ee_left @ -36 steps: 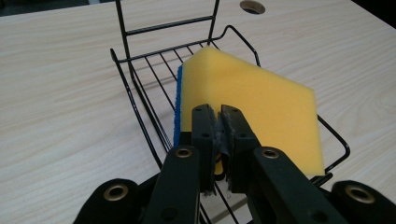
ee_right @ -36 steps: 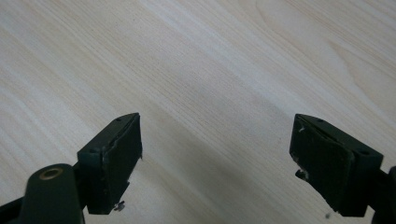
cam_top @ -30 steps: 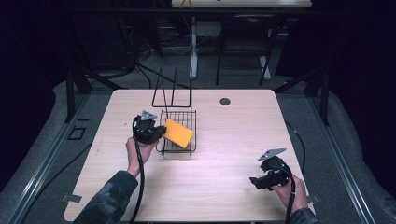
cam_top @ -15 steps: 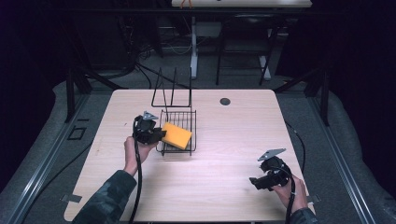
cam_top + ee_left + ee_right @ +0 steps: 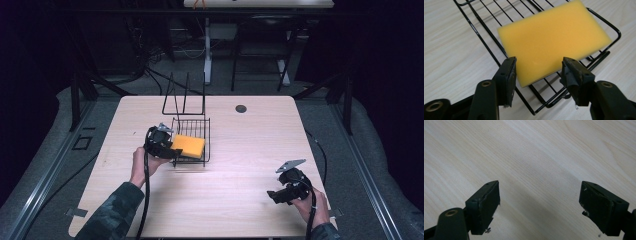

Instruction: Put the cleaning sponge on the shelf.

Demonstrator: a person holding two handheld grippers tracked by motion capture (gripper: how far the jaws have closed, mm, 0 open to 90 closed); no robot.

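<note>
A yellow sponge (image 5: 189, 145) lies flat in a black wire basket (image 5: 206, 140) at the middle left of the table. My left gripper (image 5: 173, 150) sits at the basket's left edge, pointing at the sponge. In the left gripper view the sponge (image 5: 554, 40) rests on the basket wires (image 5: 486, 42). Its near corner reaches in between the jaws of the left gripper (image 5: 539, 68), which stand apart and do not press it. My right gripper (image 5: 272, 195) is held low near the table's front right. In the right gripper view it (image 5: 540, 195) is wide open over bare wood.
An upright black wire rack (image 5: 184, 97) stands just behind the basket. A small dark round cap (image 5: 241, 108) is set in the tabletop at the back. The light wooden table (image 5: 240, 165) drops off to dark floor on all sides.
The sponge has settled from a tilt to lying flat in the basket, with the left gripper shifted slightly at its side. The right gripper has barely moved.
</note>
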